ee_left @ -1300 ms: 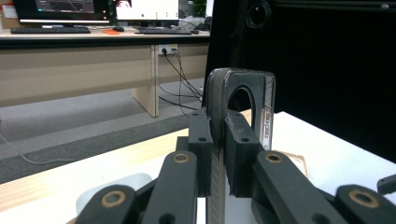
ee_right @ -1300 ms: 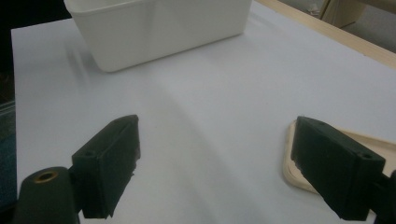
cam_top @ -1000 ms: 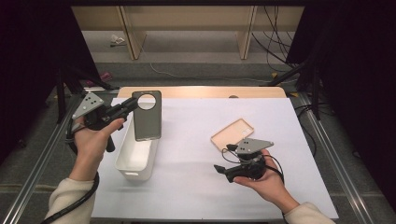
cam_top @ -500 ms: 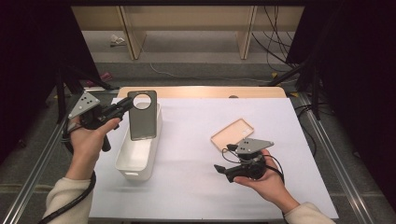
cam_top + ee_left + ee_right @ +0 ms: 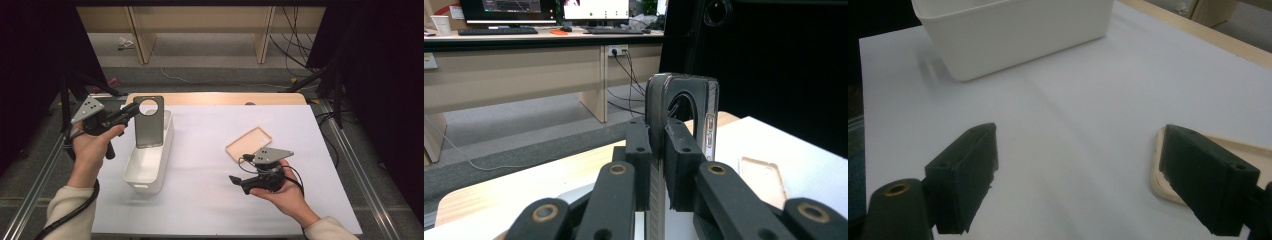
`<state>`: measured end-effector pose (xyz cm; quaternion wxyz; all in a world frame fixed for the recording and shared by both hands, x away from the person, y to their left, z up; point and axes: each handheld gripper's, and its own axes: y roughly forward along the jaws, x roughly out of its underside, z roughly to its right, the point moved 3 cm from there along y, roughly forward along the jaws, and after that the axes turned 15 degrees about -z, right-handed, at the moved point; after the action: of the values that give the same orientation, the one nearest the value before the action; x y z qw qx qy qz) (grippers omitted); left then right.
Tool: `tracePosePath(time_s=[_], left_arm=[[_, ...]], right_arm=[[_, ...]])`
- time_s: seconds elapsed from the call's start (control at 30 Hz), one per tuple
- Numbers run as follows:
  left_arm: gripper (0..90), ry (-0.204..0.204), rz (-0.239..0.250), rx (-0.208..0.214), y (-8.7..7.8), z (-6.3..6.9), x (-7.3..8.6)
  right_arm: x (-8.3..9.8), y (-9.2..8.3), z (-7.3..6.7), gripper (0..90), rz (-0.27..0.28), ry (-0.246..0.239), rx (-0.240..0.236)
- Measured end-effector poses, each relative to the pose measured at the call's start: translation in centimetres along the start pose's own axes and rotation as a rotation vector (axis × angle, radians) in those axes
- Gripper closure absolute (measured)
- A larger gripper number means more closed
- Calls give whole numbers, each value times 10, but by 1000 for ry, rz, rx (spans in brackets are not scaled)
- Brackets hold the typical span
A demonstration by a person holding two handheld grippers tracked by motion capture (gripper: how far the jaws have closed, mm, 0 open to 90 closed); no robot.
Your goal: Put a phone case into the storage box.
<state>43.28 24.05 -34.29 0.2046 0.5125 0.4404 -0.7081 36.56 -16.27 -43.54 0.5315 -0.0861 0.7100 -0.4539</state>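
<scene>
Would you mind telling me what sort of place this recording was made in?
Most likely an office or lab set up for recording. A white-topped table stands between dark curtains, cables trail on the floor, and the left gripper view shows a wooden desk with monitors and a keyboard.

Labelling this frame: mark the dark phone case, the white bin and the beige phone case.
dark phone case (image 5: pixel 149 131), high view, lower back panel.
white bin (image 5: pixel 141 182), high view, near wall.
beige phone case (image 5: pixel 245 143), high view, inner face.
</scene>
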Motion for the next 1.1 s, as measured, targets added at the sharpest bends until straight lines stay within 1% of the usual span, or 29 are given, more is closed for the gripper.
tracePosePath(time_s=[0.37,0.5,0.63,0.8,0.97,1.1], left_arm=[[819,4,-1,-4,10,-9,0],[819,17,-4,-10,14,-12,-4],[818,21,-15,-22,18,-16,-8],[819,25,-21,-27,23,-21,-13],[818,12,-18,-26,29,-25,-16],[818,12,-19,-29,32,-29,-16]], right_arm=[[0,0,1,166,3,5,2],[0,0,0,167,2,4,0],[0,0,1,166,3,6,0],[0,0,1,167,3,8,-4],[0,-1,1,167,6,9,-4],[0,-1,1,167,7,9,-7]])
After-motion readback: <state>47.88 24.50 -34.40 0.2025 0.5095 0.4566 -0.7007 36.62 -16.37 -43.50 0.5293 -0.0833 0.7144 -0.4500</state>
